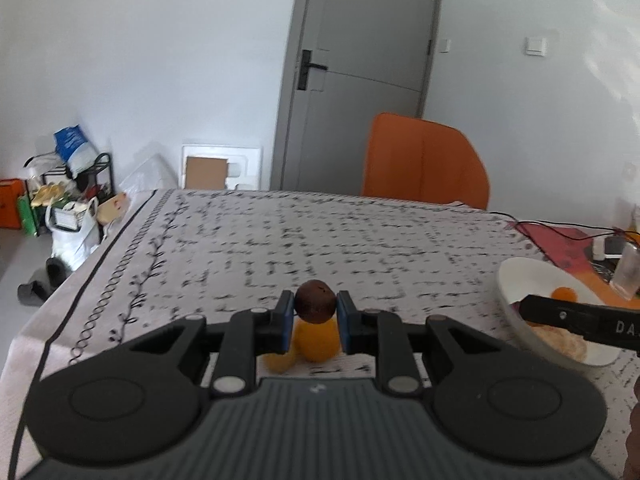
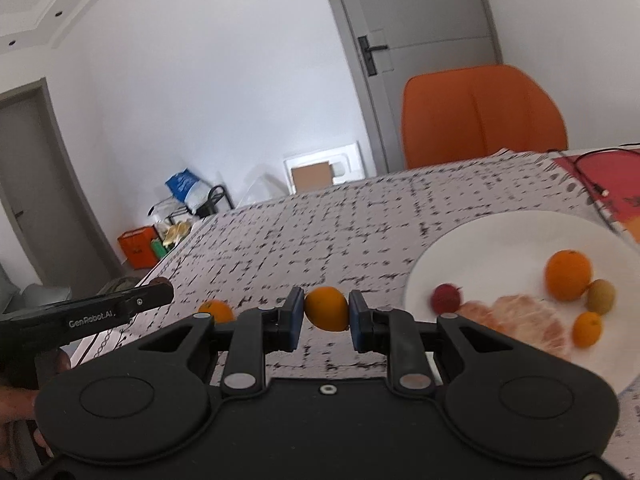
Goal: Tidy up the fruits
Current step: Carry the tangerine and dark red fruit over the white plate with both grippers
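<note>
Fruit fills both my claws: my left claw (image 1: 316, 307) pinches a brown fruit (image 1: 315, 301) between its blue pads, above two oranges (image 1: 314, 338) lying on the patterned tablecloth (image 1: 280, 240). My right claw (image 2: 326, 310) pinches a small orange (image 2: 327, 309), held just left of the white plate (image 2: 500, 236). On that plate lie a red fruit (image 2: 445, 299), a peeled citrus (image 2: 516, 324), a big orange (image 2: 568, 275), a greenish fruit (image 2: 601, 296) and a little orange (image 2: 587, 329). An orange chair (image 2: 480, 116) stands behind the table.
</note>
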`<action>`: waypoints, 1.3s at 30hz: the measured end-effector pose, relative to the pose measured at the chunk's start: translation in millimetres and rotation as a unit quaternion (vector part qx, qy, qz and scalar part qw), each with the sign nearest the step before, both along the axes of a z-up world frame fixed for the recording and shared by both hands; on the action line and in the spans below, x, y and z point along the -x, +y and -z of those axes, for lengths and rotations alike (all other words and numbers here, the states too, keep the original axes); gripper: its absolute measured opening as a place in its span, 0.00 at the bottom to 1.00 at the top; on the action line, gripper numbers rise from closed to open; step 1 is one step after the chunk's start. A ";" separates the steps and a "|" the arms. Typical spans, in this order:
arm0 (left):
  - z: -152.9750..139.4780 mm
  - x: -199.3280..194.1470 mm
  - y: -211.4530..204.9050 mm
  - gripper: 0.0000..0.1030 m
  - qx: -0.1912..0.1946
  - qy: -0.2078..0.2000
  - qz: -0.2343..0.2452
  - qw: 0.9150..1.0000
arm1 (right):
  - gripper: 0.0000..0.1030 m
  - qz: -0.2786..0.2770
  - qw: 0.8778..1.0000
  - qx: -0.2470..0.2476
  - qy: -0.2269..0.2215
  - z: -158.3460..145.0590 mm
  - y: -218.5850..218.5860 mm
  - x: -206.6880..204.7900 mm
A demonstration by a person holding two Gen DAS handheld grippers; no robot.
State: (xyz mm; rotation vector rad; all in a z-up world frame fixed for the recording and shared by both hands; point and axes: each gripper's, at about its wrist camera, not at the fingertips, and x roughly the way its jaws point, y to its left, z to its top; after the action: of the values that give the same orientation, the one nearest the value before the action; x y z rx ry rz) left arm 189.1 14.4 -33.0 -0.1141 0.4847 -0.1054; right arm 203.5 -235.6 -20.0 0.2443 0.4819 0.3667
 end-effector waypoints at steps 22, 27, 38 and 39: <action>-17.4 -2.8 -83.1 0.20 0.000 -0.026 0.079 0.997 | 0.21 0.092 0.995 -0.021 -0.013 4.4 -85.5 24.9; -16.8 -6.4 -100.8 0.20 0.000 -0.027 0.095 0.995 | 0.22 0.111 0.993 -0.023 -0.010 9.0 -105.4 27.9; -11.9 -16.3 -133.8 0.20 -0.004 -0.021 0.124 0.992 | 0.22 0.142 0.989 -0.030 -0.002 18.3 -135.1 32.5; -11.3 -17.7 -136.7 0.20 -0.005 -0.020 0.126 0.992 | 0.21 0.143 0.989 -0.031 -0.001 19.2 -137.0 32.7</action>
State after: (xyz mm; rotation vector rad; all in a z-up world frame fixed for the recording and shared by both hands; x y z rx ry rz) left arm 206.8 -122.2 -21.6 -0.0396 0.4578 -0.3522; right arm 170.8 -372.7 -39.2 0.3683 0.4268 0.1013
